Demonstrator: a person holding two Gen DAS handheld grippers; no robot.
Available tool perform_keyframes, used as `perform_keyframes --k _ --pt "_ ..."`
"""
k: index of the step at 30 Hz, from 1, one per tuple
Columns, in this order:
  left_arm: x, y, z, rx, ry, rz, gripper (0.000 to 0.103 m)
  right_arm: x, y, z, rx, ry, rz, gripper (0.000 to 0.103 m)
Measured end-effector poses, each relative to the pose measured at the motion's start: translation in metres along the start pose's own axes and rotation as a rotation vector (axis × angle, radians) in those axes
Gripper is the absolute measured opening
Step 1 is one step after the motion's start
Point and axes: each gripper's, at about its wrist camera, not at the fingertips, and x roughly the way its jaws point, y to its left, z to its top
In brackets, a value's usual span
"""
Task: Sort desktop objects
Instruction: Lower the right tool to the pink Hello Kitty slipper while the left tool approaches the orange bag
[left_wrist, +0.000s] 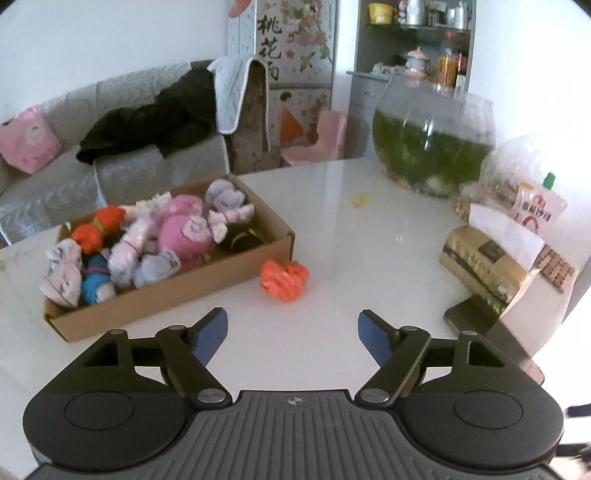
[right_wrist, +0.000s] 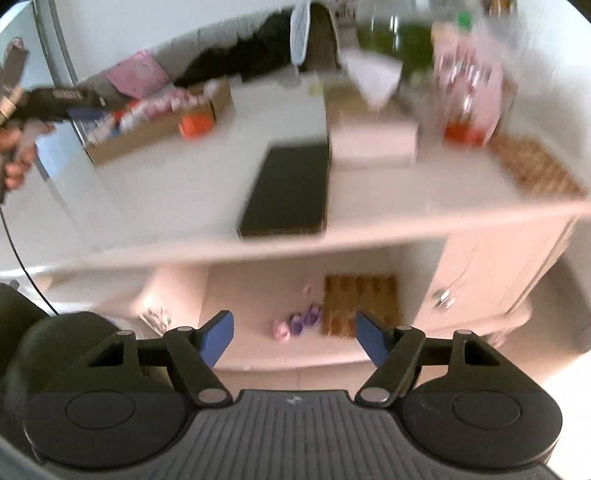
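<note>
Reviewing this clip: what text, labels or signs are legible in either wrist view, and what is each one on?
"桃花": large black brush characters on the flowered wall poster; a character below them is partly hidden.
Pink sauce pouch: red characters, too blurred to read with confidence.
Gold tissue pack: dark label, print too small to read.
Left gripper, seen from the right wrist: a pale label, blurred.
Nothing else is readable; the right wrist view is motion-blurred.
</note>
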Motion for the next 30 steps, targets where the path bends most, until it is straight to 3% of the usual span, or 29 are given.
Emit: perform_keyframes --k 6,8,13,18,22,30 --pt "0.022 -0.002 -0.011 0.019 0.005 0.024 0.082 0.153 0.017 -0.008 -0.08 0.064 0.108 0.062" --pt "0.031 0.0 -0.013 0.034 0.013 0.04 0.082 0.203 0.029 -0.011 -0.141 0.075 0.101 0.057" --pt "0.044 0.004 -0.016 0.043 0.026 0.039 0.082 0.283 0.041 -0.002 -0.144 0.103 0.157 0.055" --pt "0.052 0.004 -0.02 0.024 0.041 0.026 0.082 0.328 0.037 0.008 -0.154 0.111 0.159 0.055" --pt "0.058 0.0 -0.022 0.048 0.056 0.018 0.083 0.348 0.019 0.019 -0.122 0.125 0.178 0.056" --pt "0.067 -0.01 -0.024 0.055 0.058 -0.01 0.083 0.374 0.021 0.028 -0.15 0.141 0.17 0.057"
